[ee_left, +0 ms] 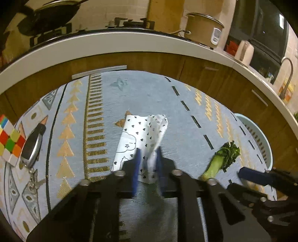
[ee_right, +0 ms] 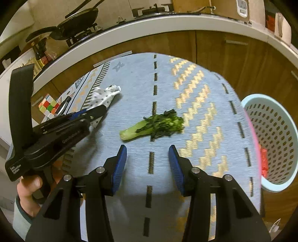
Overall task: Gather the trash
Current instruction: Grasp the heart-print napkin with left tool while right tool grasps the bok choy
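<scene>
Left tongs (ee_left: 148, 165) pinched nearly closed on the near edge of the heart-printed paper wrapper (ee_left: 141, 135), blue pads on either side of a fold; far part of the sheet curls up off the patterned cloth (ee_left: 149, 93), likely because the grip is at one edge only. Right tongs (ee_right: 148, 163) gape wide, nothing between the pads, hovering just short of the bok choy stalk (ee_right: 154, 125), pale stem end pointing left, dark leaves right; the wide gape looks chosen to straddle the stalk across its width.

Both scraps lie on the cloth-covered counter, well apart from each other. Pale blue perforated basket (ee_right: 273, 141) stands off the right edge of the counter, something red already in the bottom, so it reads as the trash bin; bok choy lies nearer to it than the wrapper.

Far left: Rubik's cube (ee_left: 9, 141) and car key fob (ee_left: 33, 145) on a keyring, touching or nearly so; not trash by the look, probably to be left.

Beyond: kitchen worktop with wok (ee_left: 50, 14) and lidded pot (ee_left: 203, 28)
</scene>
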The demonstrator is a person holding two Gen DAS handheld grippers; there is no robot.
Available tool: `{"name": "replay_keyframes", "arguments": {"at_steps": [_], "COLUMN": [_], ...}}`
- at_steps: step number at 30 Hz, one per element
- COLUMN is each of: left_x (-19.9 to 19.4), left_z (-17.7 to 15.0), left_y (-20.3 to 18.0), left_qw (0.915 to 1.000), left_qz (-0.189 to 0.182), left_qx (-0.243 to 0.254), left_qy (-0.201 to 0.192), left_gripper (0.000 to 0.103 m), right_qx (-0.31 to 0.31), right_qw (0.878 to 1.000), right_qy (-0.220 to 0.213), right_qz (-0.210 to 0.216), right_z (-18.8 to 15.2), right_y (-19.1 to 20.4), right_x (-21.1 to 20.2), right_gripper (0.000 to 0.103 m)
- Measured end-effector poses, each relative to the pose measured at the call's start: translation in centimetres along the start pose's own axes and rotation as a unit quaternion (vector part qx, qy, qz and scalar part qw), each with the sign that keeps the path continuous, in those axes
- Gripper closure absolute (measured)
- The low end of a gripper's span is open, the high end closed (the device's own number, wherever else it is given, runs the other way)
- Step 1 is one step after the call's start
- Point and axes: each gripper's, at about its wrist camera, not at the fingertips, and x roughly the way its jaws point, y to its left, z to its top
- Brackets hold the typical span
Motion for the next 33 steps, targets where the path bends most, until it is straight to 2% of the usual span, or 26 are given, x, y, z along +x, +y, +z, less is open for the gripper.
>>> {"name": "replay_keyframes", "arguments": {"at_steps": [8,11,14,19,20,23,24,27,33], "left_x": [-1.4,-1.9,-2.1,-2.5,-2.4,-2.5,-2.6,-2.7,-3.0], "left_z": [-0.3,-0.4,-0.4,-0.5,-0.5,-0.6,-0.6,-0.6,-0.6], "left_y": [1.4,1.8,2.2,2.5,2.5,2.5,2.5,2.3,1.1], "left_qw": [0.9983,0.9972,0.9963,0.9953,0.9953,0.9952,0.9952,0.9954,0.9962], "left_qz": [-0.012,-0.017,-0.022,-0.027,-0.029,-0.029,-0.027,-0.020,0.005], "left_qx": [-0.041,-0.051,-0.059,-0.064,-0.064,-0.064,-0.064,-0.062,-0.035], "left_qy": [-0.041,-0.053,-0.058,-0.066,-0.066,-0.068,-0.068,-0.070,-0.079], "left_gripper": [0.096,0.096,0.096,0.096,0.096,0.096,0.096,0.096,0.097], "right_qx": [0.028,0.041,0.050,0.035,0.027,0.016,0.018,0.029,0.029], "right_qw": [1.000,0.999,0.999,0.995,0.994,0.990,0.990,0.992,0.993], "right_qy": [-0.002,-0.006,-0.006,-0.023,-0.027,-0.033,-0.035,-0.040,-0.056], "right_qz": [0.004,-0.004,-0.021,-0.086,-0.099,-0.134,-0.134,-0.114,-0.102], "right_z": [1.3,2.1,2.8,3.0,2.8,2.6,2.5,2.3,1.9], "right_y": [0.3,0.8,1.5,3.2,3.6,3.9,3.7,2.7,1.5], "right_x": [1.5,2.1,2.8,3.8,3.9,3.9,3.8,3.1,1.2], "right_gripper": [0.059,0.051,0.042,0.042,0.044,0.064,0.073,0.086,0.087]}}
